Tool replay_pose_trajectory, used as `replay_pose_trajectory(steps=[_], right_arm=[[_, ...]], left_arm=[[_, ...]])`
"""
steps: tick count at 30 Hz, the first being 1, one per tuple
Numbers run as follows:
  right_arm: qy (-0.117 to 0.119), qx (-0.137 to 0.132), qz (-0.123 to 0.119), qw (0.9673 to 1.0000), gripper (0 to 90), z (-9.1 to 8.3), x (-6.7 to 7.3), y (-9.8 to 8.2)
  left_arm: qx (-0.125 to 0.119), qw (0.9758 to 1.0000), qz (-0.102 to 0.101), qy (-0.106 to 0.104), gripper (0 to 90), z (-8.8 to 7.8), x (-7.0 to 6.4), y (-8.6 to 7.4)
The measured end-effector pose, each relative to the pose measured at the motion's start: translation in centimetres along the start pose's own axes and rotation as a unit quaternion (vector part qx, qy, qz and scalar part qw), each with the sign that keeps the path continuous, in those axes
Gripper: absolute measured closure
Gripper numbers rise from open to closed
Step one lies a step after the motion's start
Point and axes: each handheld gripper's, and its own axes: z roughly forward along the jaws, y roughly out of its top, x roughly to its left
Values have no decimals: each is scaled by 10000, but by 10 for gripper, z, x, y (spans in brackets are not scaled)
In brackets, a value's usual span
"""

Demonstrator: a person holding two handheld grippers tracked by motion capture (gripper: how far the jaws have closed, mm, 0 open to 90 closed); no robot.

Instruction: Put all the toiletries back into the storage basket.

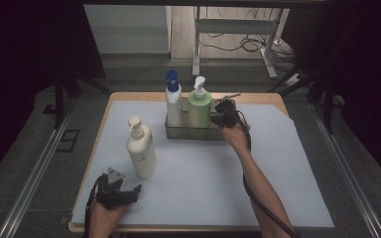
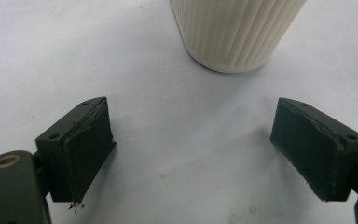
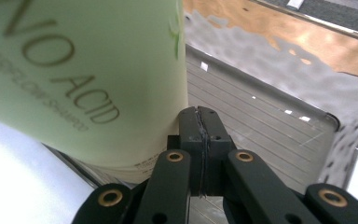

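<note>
Nearest to us, the left claw (image 1: 129, 192) rests low on the surface (image 1: 203, 183), jaws wide w/ nothing between them. Just beyond it stands the cream bottle (image 1: 141, 151), upright, apart from the pads. Farther back, our right claw (image 3: 199, 126) has its jaws pressed together, empty, tip just beside the green bottle (image 3: 84, 79). That bottle stands upright in the metal tray (image 1: 218, 133), next to the blue-cap bottle (image 1: 173, 101).

Layout: bottles and tray on surface (image 1: 278, 163).
Two pump bottles stand side by side in metal tray (image 1: 176, 133), mid-rear; third pump bottle (image 1: 141, 148) stands alone, front-left of tray.
</note>
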Motion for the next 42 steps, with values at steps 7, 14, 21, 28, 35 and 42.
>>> replay_pose_trajectory(steps=[7,14,21,28,35,42], right_arm=[[21,29,-110,9999,889,4,7,2],[111,38,-135,9998,890,6,13,5],[58,61,-167,9998,894,6,18,5],[23,48,-211,9998,895,5,21,4],[-26,74,-240,9997,835,5,19,4],[27,-9,-209,9998,812,-4,15,4]], left_arm=[[0,10000,0,-1,122,0,0,0],[1,10000,-1,-2,122,0,0,0],[5,10000,2,-3,122,0,0,0],[6,10000,1,1,122,0,0,0],[2,10000,0,-1,122,0,0,0],[4,10000,1,1,122,0,0,0]])
